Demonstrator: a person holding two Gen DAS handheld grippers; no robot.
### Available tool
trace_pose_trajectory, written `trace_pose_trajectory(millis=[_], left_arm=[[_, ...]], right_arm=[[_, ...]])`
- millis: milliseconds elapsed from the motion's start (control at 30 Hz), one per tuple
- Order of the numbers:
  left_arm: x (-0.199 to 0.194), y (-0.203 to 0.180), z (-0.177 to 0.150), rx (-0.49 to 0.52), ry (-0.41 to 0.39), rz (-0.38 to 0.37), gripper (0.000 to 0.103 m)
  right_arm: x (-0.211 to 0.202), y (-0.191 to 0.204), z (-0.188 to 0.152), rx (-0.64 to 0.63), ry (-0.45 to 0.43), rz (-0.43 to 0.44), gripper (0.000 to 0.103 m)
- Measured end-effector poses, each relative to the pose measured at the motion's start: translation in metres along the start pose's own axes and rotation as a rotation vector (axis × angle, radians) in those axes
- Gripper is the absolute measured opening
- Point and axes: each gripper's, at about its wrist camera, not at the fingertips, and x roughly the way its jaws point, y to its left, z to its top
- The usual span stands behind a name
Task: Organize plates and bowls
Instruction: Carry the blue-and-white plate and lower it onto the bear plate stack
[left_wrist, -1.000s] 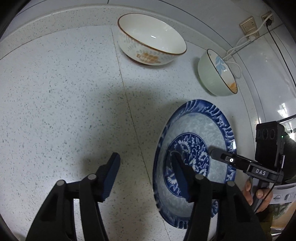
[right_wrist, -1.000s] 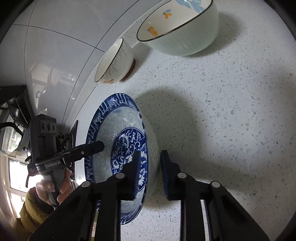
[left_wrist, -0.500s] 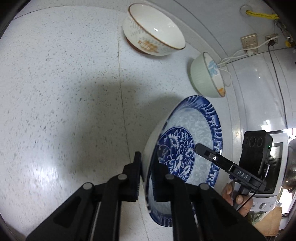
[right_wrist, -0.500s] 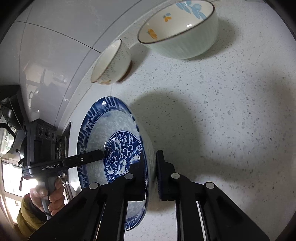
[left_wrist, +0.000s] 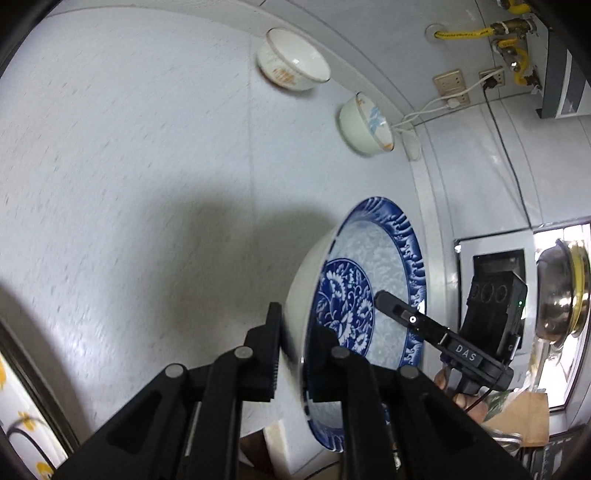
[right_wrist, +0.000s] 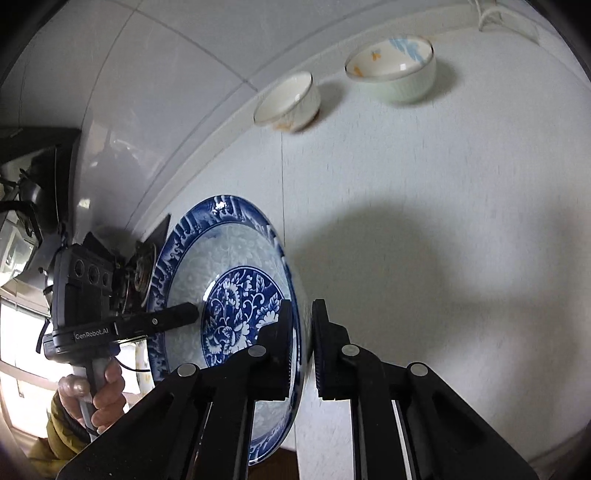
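A blue-and-white floral plate (left_wrist: 380, 266) hangs tilted above the speckled counter (left_wrist: 129, 166), held at opposite rims. My left gripper (left_wrist: 295, 332) is shut on its near rim in the left wrist view. My right gripper (right_wrist: 301, 321) is shut on the other rim. Each view shows the opposite gripper across the plate: the right gripper (left_wrist: 384, 297) and the left gripper (right_wrist: 192, 312), which a hand (right_wrist: 99, 391) grips. Far back stand a white bowl with orange marks (left_wrist: 291, 70) (right_wrist: 288, 103) and a pale green flowered bowl (left_wrist: 364, 125) (right_wrist: 395, 74), both upright.
The tiled wall runs behind the bowls, with sockets (left_wrist: 448, 79), a white cable (left_wrist: 424, 110) and a yellow gas pipe (left_wrist: 465, 33). A metal pot (left_wrist: 557, 295) sits at the right. A stove burner (right_wrist: 142, 266) lies behind the plate.
My left gripper shut on the plate's rim. Both grippers then raised the plate off the counter and pulled back, so the two bowls look smaller and farther away.
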Motion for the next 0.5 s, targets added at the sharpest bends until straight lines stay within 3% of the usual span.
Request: trace_pose_trajectory(millis=[200,500], left_arm=[[0.014,0.031,-0.047,-0.011,0.018,0.057,0.009],[0.032,0.042,-0.072,-0.020,0.009,0.089,0.009]], right_arm=[[0.027,-0.009,-0.036,0.014,0.074,-0.042,0.010],[0.033,-0.023,-0.036,-0.004,0.103,-0.053,0.010]])
